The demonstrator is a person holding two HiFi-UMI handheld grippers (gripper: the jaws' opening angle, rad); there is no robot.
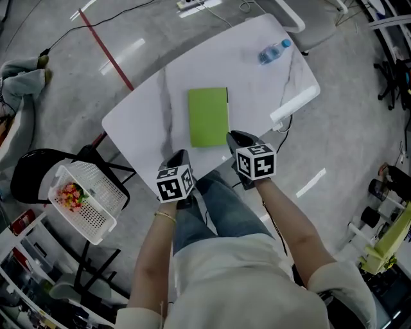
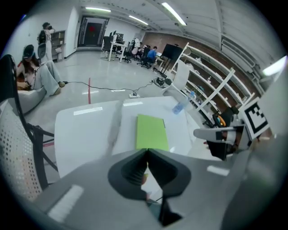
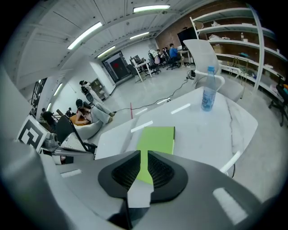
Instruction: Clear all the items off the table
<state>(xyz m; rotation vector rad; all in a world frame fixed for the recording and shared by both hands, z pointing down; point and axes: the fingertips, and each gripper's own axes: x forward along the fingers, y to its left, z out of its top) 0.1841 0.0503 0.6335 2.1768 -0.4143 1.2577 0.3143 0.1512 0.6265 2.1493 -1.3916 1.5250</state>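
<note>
A green book [image 1: 208, 117] lies flat in the middle of the white marble table [image 1: 141, 122]. A clear water bottle [image 1: 274, 51] with a blue cap lies at the far right corner. My left gripper [image 1: 180, 154] hovers over the near edge, left of the book, with its jaws shut and empty. My right gripper [image 1: 236, 136] hangs by the book's near right corner, its jaws parted by a narrow slit with nothing in them. The left gripper view shows the book [image 2: 151, 131] just past the gripper [image 2: 146, 150]. In the right gripper view the book [image 3: 157, 139] shows through the gripper [image 3: 144, 152] gap, and the bottle [image 3: 208, 95] lies beyond.
A white mesh basket [image 1: 90, 196] with colourful items inside sits on a black chair [image 1: 32, 170] to the near left. A white chair [image 1: 302, 19] stands beyond the far corner. A red tape line [image 1: 106, 51] and cables cross the floor. The person's legs are under the near edge.
</note>
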